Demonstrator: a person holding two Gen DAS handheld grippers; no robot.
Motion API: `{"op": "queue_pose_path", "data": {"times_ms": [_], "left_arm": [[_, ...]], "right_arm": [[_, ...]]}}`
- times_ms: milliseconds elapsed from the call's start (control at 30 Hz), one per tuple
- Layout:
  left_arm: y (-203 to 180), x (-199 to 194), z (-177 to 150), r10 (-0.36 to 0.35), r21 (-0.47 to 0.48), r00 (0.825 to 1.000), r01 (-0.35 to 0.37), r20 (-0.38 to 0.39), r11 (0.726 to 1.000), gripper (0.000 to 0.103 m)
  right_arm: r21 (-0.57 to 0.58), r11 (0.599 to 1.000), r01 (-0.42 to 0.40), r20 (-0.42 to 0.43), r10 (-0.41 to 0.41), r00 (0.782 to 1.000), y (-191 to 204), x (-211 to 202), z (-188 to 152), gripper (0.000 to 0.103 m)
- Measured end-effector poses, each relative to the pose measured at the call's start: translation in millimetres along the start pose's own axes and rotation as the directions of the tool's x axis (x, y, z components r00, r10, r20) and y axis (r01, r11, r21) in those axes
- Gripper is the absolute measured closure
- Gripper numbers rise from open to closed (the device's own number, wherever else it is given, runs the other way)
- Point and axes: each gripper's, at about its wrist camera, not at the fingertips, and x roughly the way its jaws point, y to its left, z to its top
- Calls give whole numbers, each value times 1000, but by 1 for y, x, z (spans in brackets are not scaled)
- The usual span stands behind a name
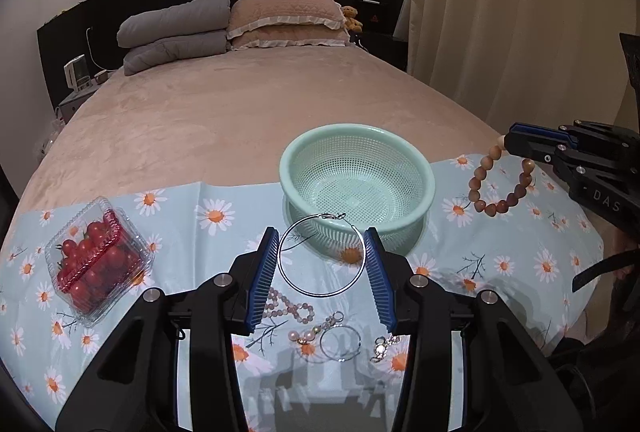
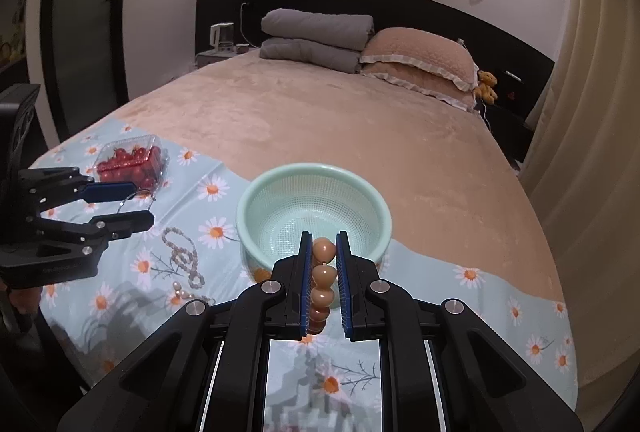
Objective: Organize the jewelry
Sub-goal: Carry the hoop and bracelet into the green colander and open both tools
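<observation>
My left gripper [image 1: 321, 232] is shut on a large silver hoop earring [image 1: 288, 232], which spans the gap between the blue pads and hangs above the cloth just in front of the mint-green mesh basket [image 1: 356, 129]. My right gripper [image 2: 324, 234] is shut on a wooden bead bracelet [image 2: 323, 276], held over the near rim of the basket [image 2: 312, 168]. In the left wrist view the bracelet [image 1: 486, 206] dangles from the right gripper [image 1: 516, 142] to the right of the basket. The left gripper [image 2: 143, 203] with the hoop shows at the left of the right wrist view.
On the daisy-print cloth [image 1: 192, 216] below the left gripper lie a pink bead bracelet [image 1: 288, 306], pearl earrings [image 1: 302, 336], a small hoop [image 1: 340, 342] and a silver clasp piece [image 1: 382, 346]. A clear box of cherry tomatoes [image 1: 96, 260] sits at the left. Pillows and folded blankets lie at the bed's far end.
</observation>
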Motion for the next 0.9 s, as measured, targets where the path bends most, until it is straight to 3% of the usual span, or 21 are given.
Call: {"op": "queue_pose_path", "data": {"times_ms": [467,900], "left_arm": [[3,104,53,-48,15,995,50,-90,999,58],[-4,176,50,-57,52,980,68,-191,996,58]], "right_arm": [[18,999,-47,-9,48,999,-19,69,25,92],[133,987,-95,-67,104,992,-43,143,0,92]]}}
